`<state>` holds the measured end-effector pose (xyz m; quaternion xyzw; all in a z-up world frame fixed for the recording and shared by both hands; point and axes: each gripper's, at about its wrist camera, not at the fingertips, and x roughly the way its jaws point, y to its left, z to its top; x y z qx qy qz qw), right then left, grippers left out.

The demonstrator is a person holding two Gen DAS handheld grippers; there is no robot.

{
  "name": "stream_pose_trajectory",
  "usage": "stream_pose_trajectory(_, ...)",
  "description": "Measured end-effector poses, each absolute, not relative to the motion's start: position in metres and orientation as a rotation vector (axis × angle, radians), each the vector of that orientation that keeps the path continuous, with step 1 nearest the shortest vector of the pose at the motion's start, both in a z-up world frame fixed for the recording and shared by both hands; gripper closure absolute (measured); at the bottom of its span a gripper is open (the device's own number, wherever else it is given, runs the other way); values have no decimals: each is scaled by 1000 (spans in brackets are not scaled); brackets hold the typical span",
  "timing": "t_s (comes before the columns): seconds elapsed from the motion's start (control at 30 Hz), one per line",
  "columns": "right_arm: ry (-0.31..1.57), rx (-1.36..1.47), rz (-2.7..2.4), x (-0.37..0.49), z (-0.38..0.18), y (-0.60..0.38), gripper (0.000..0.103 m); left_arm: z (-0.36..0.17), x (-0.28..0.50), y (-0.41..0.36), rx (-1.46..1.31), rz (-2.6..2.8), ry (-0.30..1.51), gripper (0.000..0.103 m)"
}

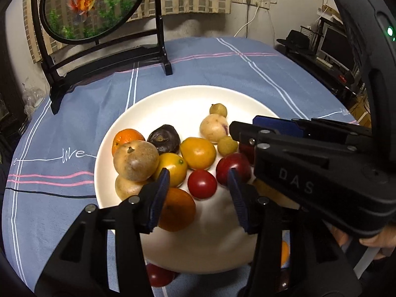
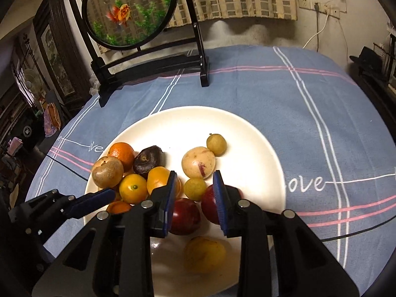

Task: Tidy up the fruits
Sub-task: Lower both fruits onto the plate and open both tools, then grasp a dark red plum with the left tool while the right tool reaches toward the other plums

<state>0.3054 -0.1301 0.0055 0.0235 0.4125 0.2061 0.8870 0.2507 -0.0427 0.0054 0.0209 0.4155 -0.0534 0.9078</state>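
White plate (image 2: pixel 247 133), on a blue striped tablecloth (image 2: pixel 309 113): holds the gathered fruit, mostly toward its left half.

Left cluster: an orange (image 2: pixel 122 154), a brown round fruit (image 2: pixel 107 172) just in front of it, a dark purple wrinkled fruit (image 2: pixel 148 159), and two yellow-orange citrus, one with a green stem dot (image 2: pixel 133 188), all touching or nearly so.

Centre and right: a pale fruit with a purple blotch (image 2: pixel 198 162), a small green-yellow fruit (image 2: pixel 216 144) touching its far side, another small one (image 2: pixel 195 189) on its near side. Two red fruits (image 2: pixel 184 216) sit side by side at the near edge; a yellow fruit (image 2: pixel 204 255) lies nearest the camera.

Left gripper (image 1: pixel 199 193): jaws wide apart, holding nothing, poised over the near part of the plate with an orange fruit (image 1: pixel 177 210) by its left finger.

Right gripper (image 2: pixel 195 199): jaws parted, empty, above the red fruits; whether a pad touches the right-hand one cannot be told.

Off the plate, a further red fruit (image 1: pixel 159 274) lies on the cloth at its near rim.

Behind: a round goldfish screen (image 2: pixel 131 12) in a black stand.
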Motion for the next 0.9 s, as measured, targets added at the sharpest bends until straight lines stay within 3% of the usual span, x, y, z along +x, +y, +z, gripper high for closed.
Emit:
stream_pose_trajectory(0.7, 838, 116, 406, 201, 10, -177, 70, 21, 161, -29, 46, -105, 812, 34)
stream_pose_trajectory(0.73, 837, 114, 406, 192, 8, -180, 67, 20, 154, -24, 38, -97, 813, 34)
stream_pose_trajectory(0.83, 803, 135, 387, 168, 6, -190, 34, 17, 139, -11, 9, -84, 823, 33)
stream_pose_trajectory(0.9, 803, 136, 388, 155, 2, -193, 34, 13, 130, -6, 3, -76, 829, 32)
